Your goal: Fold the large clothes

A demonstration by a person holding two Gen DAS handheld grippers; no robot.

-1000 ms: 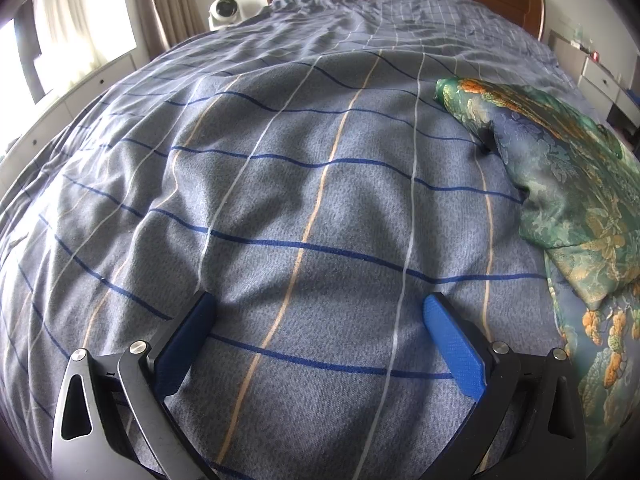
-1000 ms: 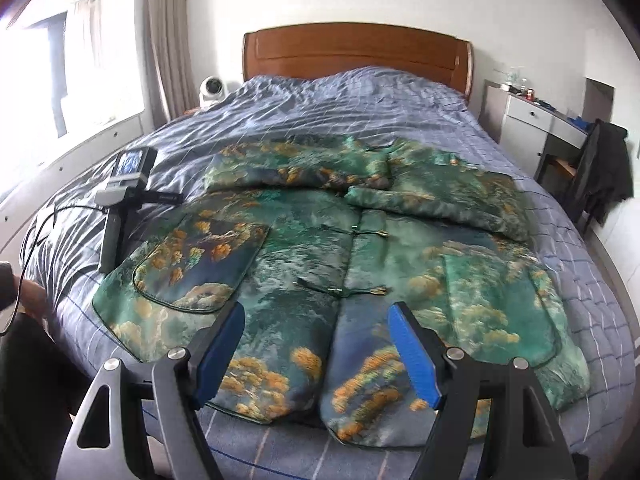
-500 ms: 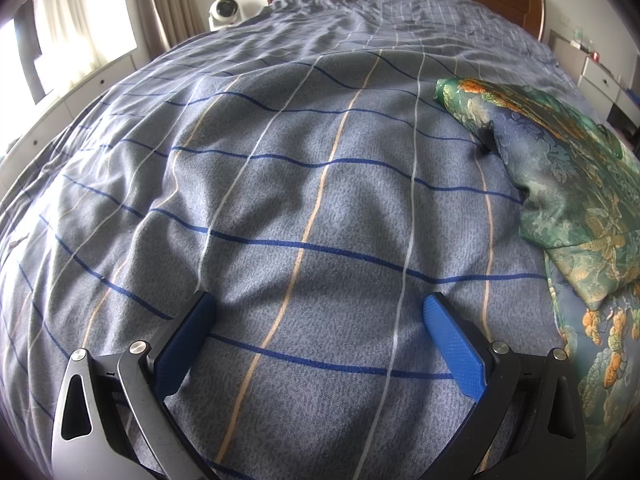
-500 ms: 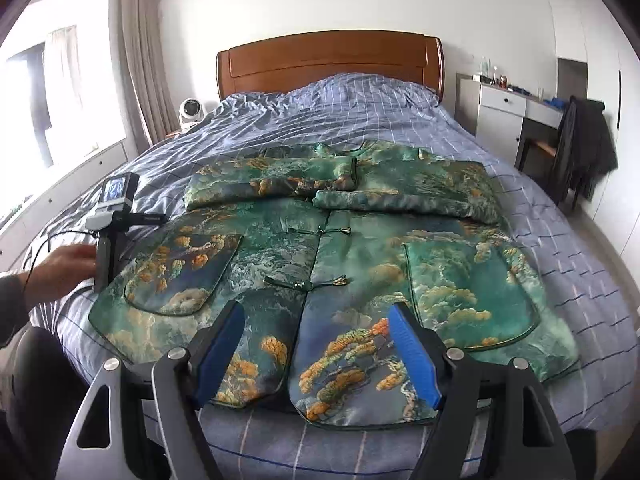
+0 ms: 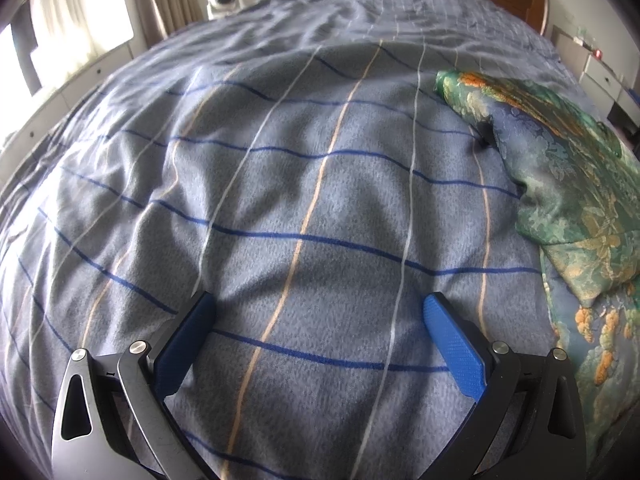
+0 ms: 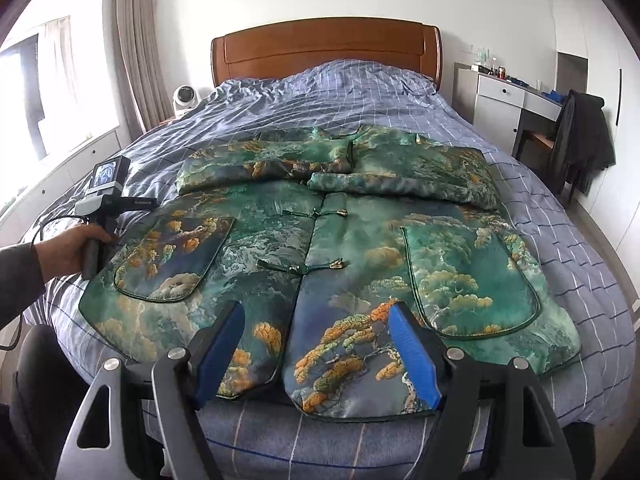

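Jacket point(image 6: 320, 248) lies flat on bed point(image 6: 560, 216), long axis toward headboard — hem just ahead of right claw point(image 6: 316, 344), nearer than left claw point(image 5: 318, 328); both claws apart, empty.

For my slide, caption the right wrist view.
Open right gripper faces a green jacket spread flat on the bed.

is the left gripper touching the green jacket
Apart. In the left wrist view the open left gripper frames only striped bedding, and the green jacket lies off to its right.
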